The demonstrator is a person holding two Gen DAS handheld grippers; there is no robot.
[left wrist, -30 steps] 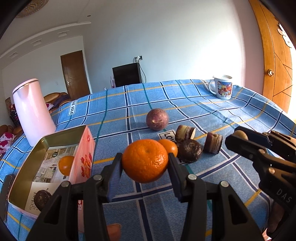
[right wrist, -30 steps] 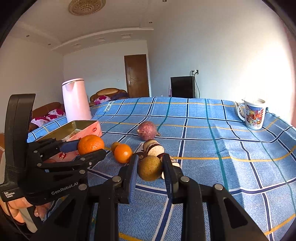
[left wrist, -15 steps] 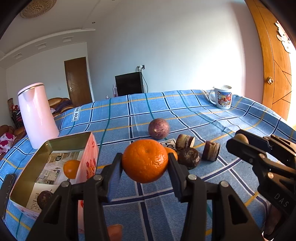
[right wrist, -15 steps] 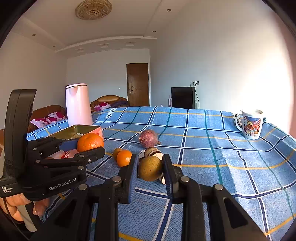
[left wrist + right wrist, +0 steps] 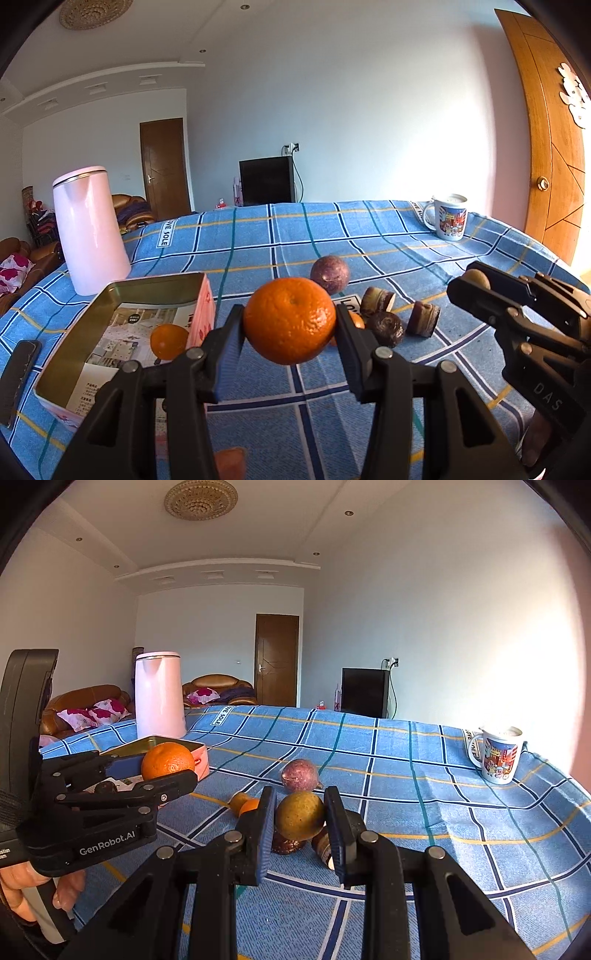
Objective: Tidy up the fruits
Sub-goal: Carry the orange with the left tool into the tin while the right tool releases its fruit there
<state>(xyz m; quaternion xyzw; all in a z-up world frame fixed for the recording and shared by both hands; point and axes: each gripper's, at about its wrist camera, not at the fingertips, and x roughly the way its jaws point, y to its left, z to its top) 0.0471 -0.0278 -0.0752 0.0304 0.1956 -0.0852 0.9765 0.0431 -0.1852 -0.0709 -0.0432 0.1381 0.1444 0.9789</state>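
My left gripper (image 5: pixel 290 325) is shut on a large orange (image 5: pixel 290 320) and holds it above the blue checked tablecloth, right of the open tin box (image 5: pixel 92 325). The box holds a small orange (image 5: pixel 168 340). My right gripper (image 5: pixel 300 818) is shut on a yellow-green fruit (image 5: pixel 300 814), lifted over the pile. On the cloth lie a purple passion fruit (image 5: pixel 329 274), a dark fruit (image 5: pixel 385 328), cut brown pieces (image 5: pixel 423 318) and a small orange (image 5: pixel 248 806). The left gripper with its orange (image 5: pixel 168 760) shows in the right wrist view.
A pink kettle (image 5: pixel 88 229) stands behind the box at the left. A printed mug (image 5: pixel 448 217) stands at the far right of the table. A dark flat object (image 5: pixel 16 373) lies at the left edge. The tablecloth (image 5: pixel 258 240) stretches far back.
Both grippers have risen with their fruits still held. The table and the pile look lower and farther in both views.
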